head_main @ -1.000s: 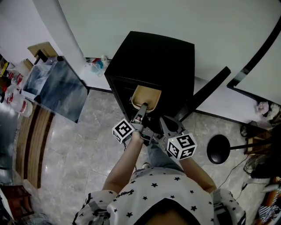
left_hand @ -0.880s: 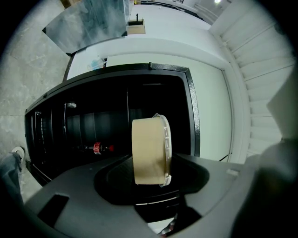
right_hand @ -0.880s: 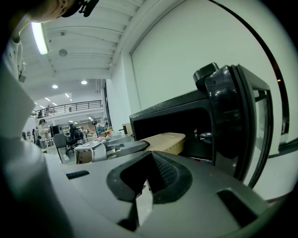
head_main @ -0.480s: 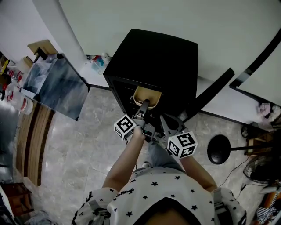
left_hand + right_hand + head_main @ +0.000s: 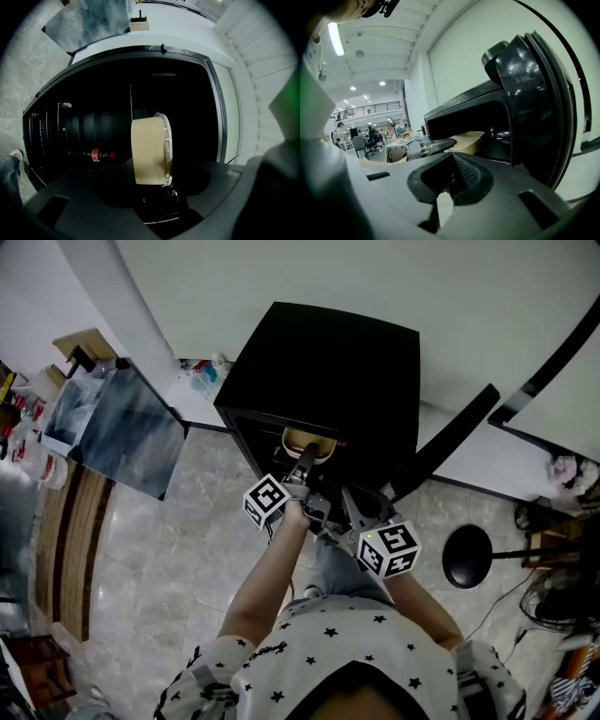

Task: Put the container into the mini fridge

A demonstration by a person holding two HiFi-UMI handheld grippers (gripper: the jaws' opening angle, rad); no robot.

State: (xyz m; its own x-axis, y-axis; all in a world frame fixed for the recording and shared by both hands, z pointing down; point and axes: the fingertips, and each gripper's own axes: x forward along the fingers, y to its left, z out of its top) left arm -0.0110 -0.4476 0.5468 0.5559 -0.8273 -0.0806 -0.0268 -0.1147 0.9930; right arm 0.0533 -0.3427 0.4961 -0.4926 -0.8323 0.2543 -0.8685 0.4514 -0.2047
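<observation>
The tan container [image 5: 304, 438] with a clear lid lies mostly inside the open black mini fridge [image 5: 328, 362]. Only its near end shows at the dark opening. My left gripper [image 5: 305, 463] reaches into the opening and is shut on the container's near rim. In the left gripper view the container [image 5: 149, 151] stands on edge above the jaws [image 5: 161, 184], with the dark fridge interior [image 5: 112, 117] behind it. My right gripper [image 5: 354, 509] hangs just outside the fridge's front, to the right, and looks shut on nothing. The right gripper view shows the container [image 5: 466, 140] entering the fridge [image 5: 459, 108].
The fridge door [image 5: 117, 427] stands swung wide to the left. A red-labelled bottle [image 5: 95, 153] lies deep inside the fridge. A black bar [image 5: 441, 442] leans at the fridge's right, and a round black stand base [image 5: 466, 557] sits on the marble floor [image 5: 178, 549].
The left gripper has pushed the container deeper into the fridge, so less of it shows outside. The right gripper has hardly moved.
</observation>
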